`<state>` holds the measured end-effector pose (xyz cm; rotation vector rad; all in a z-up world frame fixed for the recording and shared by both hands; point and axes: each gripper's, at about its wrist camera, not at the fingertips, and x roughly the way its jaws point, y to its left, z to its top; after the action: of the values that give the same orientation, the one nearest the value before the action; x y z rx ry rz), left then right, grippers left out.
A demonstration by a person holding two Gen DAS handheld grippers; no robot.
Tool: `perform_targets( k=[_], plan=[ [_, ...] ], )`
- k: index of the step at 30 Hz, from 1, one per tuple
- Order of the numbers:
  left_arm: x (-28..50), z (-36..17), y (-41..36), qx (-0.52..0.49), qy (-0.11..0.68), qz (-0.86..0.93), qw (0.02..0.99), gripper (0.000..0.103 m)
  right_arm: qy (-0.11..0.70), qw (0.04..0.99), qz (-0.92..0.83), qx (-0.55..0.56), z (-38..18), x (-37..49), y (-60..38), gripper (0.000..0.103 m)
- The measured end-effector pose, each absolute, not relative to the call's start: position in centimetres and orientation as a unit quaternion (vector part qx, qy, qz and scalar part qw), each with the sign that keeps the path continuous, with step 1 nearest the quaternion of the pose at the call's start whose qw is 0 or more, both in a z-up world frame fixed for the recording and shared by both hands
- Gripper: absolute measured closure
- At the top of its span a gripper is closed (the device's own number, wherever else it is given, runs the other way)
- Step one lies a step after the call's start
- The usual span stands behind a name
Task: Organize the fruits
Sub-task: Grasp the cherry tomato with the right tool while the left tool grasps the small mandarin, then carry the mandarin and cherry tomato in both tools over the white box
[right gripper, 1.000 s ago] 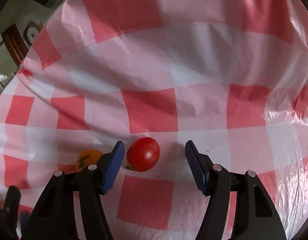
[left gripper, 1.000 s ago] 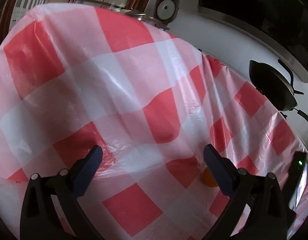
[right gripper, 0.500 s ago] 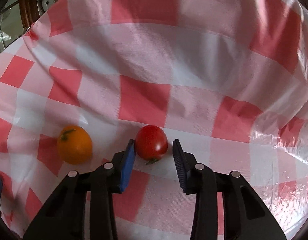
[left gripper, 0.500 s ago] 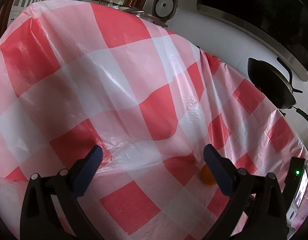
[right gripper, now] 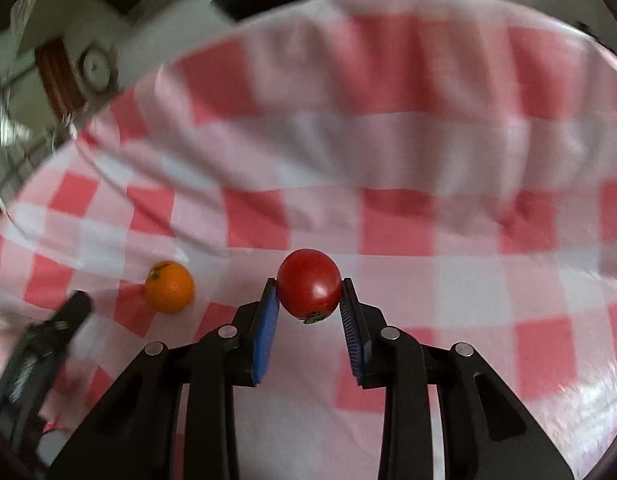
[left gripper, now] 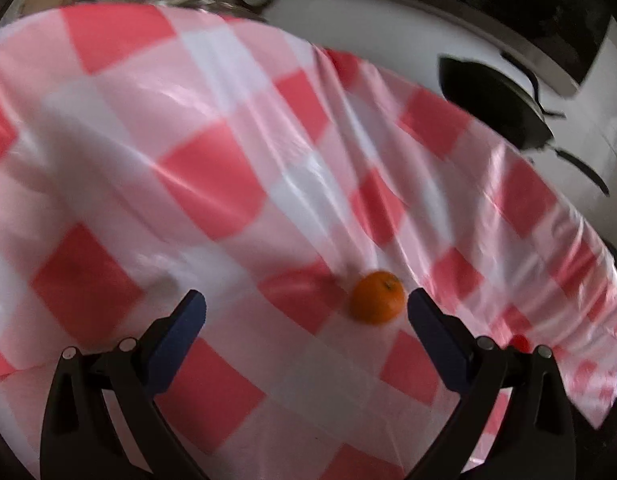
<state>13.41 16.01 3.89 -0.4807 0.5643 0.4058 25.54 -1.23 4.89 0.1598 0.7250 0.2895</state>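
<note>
The right claw (right gripper: 308, 300) has just closed on the tomato (right gripper: 309, 283), its blue pads pressing both sides, above the checked cloth (right gripper: 388, 152) covering the bench. Only the left wrist view shows the left claw (left gripper: 306, 304) standing wide open and empty, the orange (left gripper: 376, 297) lying on the cloth just inside its right finger, and a dark pan (left gripper: 492, 100) beyond the cloth's edge.

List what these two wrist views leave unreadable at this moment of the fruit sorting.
- Where the fruit should go: no bowl or tray in either view.
- Tomato in the left wrist view: only a red sliver behind the left tool.
- Whether the tomato is clear of the tablecloth: right wrist view, motion blur.
- Dark pan contents: left wrist view, blurred.
</note>
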Motion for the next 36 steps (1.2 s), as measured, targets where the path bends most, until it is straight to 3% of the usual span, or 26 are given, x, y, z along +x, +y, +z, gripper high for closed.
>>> perform_targets(
  k=[5,8,17,20,22,24,36],
  plan=[
    [15.7,3.4,14.4,-0.207,0.307,0.149,0.917,0.002,0.336,0.922,0.103,0.164,4.0,25.8,-7.4,0.073],
    [17.1,3.3,13.6,-0.171,0.316,0.141,0.922,0.008,0.343,0.914,0.096,0.192,3.5,26.3,-8.7,0.072],
    [22.7,1.9,13.3,-0.137,0.383,0.107,0.907,0.021,0.347,0.912,0.113,0.185,3.6,27.1,-7.6,0.072],
    [24.0,1.5,13.0,-0.123,0.403,0.108,0.9,0.035,0.35,0.911,0.114,0.185,3.5,27.2,-7.5,0.072],
    [24.5,1.2,12.7,-0.11,0.411,0.111,0.898,0.053,0.352,0.911,0.115,0.183,3.5,27.3,-7.4,0.072],
    [24.5,1.2,12.7,-0.104,0.413,0.109,0.898,0.058,0.353,0.91,0.116,0.183,3.4,27.3,-7.3,0.072],
    [20.9,2.8,13.0,-0.124,0.36,0.104,0.919,0.059,0.352,0.903,0.144,0.199,3.1,27.5,-7.4,0.072]
  ],
)
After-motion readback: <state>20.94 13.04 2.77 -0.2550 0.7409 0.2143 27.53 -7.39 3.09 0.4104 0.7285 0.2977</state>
